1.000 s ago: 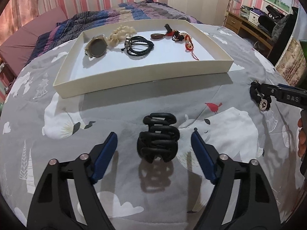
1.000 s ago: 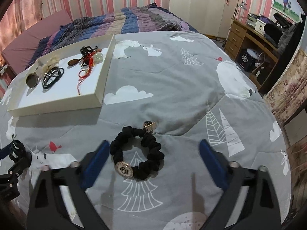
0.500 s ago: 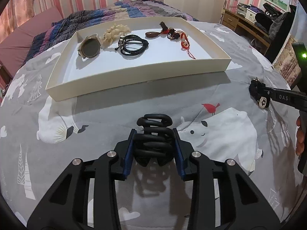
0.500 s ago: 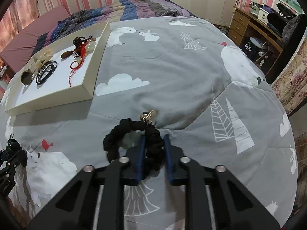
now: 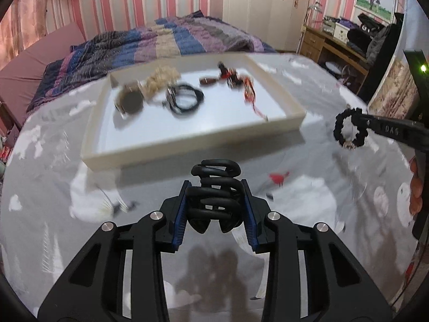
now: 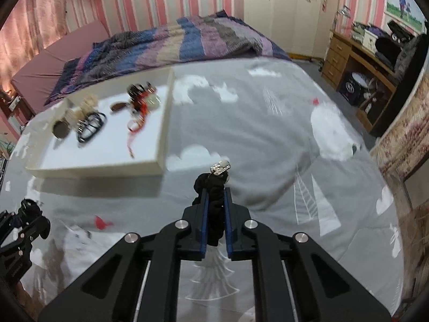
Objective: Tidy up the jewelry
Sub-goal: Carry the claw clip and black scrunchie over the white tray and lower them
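A black claw hair clip [image 5: 215,166] hangs above the grey bedspread, and my left gripper [image 5: 214,186] is shut on its sides. My right gripper [image 6: 215,191] is shut on a black scrunchie [image 6: 211,185] with a rhinestone charm [image 6: 221,167], also lifted off the bed. The left wrist view shows the scrunchie [image 5: 339,127] dangling as a loop at the right. A cream tray [image 5: 187,149] lies beyond both grippers and holds a watch [image 5: 131,102], a cream hair piece [image 5: 161,77], black cords [image 5: 185,99] and a red cord charm [image 5: 248,91].
A striped blanket [image 5: 174,35] is bunched behind the tray. A wooden desk [image 6: 359,53] with clutter stands past the bed's right side. A person's hand [image 5: 415,187] shows at the right edge. Grey printed bedspread [image 6: 268,123] spreads right of the tray.
Both grippers closed, the left on the claw clip and the right on the scrunchie. Both then rose, lifting the two pieces off the bedspread.
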The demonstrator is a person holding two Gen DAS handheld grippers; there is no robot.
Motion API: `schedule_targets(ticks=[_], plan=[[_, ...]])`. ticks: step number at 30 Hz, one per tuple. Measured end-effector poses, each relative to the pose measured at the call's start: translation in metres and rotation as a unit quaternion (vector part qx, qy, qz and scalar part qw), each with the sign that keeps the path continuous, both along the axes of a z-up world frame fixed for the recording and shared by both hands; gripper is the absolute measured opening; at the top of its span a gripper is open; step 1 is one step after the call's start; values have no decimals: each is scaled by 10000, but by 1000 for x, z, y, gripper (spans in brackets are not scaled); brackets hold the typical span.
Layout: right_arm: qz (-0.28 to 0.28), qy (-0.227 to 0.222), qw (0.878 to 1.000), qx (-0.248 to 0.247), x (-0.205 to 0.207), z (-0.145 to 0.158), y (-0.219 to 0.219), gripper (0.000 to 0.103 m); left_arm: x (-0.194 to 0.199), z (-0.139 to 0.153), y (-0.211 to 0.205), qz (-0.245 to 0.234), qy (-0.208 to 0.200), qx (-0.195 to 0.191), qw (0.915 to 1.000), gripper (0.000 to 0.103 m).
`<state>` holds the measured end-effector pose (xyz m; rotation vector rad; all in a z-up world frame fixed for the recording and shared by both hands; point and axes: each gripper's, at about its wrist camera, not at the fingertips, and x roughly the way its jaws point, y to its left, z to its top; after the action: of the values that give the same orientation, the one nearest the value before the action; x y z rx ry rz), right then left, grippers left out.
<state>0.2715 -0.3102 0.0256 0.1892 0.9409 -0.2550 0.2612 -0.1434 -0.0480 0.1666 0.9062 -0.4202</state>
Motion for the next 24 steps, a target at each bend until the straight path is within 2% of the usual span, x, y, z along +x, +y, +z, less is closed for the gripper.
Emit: schedule_targets(ticks=[7,10,15,24], plan=[[345,-230,9991,-104,31,37,32,10,44,50,26,297,-231,-235,9990,35],[454,-296,9985,-54,50,47,45,10,70,57,37,351,-190,-302,9987,35],[714,-295,9970,-22,81,51,71,10,110,44,46,443,16,-340,9984,35],[835,149,9964,32,128,9,97,10,138,-4,34,391,362,5,9986,35]])
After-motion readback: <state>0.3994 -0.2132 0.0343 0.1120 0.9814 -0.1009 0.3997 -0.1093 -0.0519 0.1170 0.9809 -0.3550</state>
